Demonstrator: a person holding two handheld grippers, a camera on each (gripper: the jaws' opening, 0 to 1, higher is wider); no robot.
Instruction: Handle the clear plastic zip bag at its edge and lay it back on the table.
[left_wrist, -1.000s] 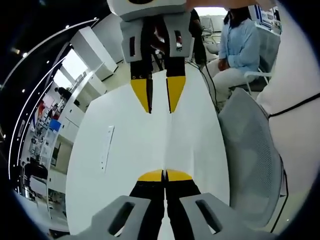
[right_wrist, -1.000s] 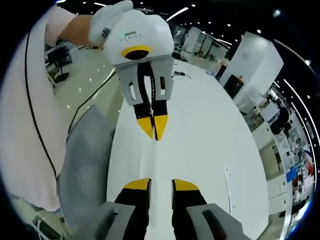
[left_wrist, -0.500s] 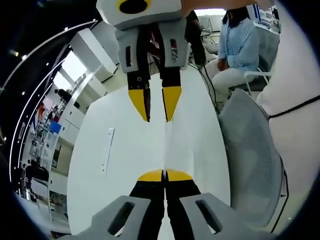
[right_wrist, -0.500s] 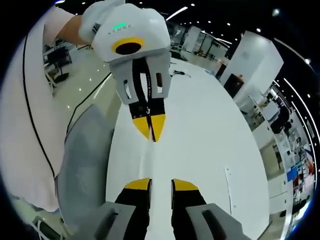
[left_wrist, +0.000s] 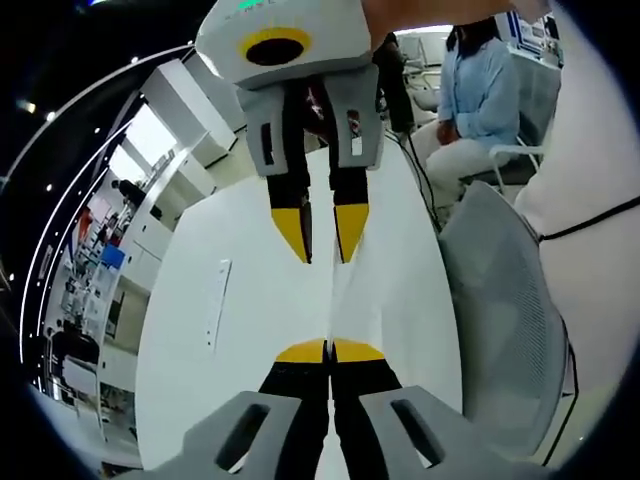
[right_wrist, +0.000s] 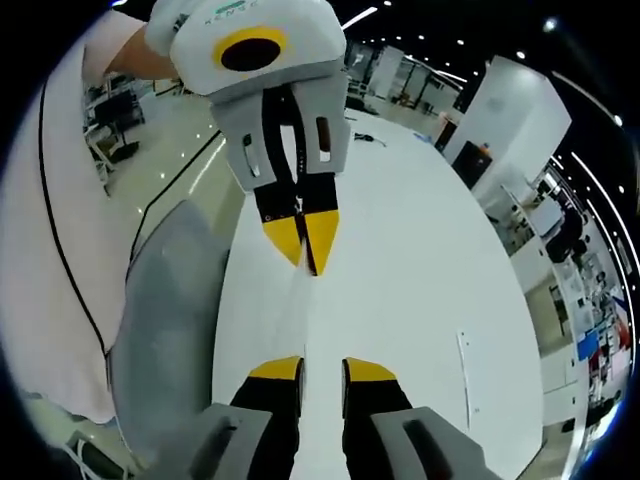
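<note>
The clear zip bag hangs edge-on between the two grippers and reads only as a thin faint line over the white table. My left gripper is shut on its near edge. It also appears at the top of the right gripper view, yellow tips pressed together on the bag's thin line. My right gripper is open, jaws on either side of that line. In the left gripper view the right gripper points down toward me, with a gap between its tips.
A grey mesh chair stands against the table's side. A seated person in a light blue shirt is beyond the far end. A narrow white strip lies on the table. A black cable runs over white clothing.
The two grippers have come closer together, each looming larger in the other's view. The left stays shut on the bag and the right stays open.
</note>
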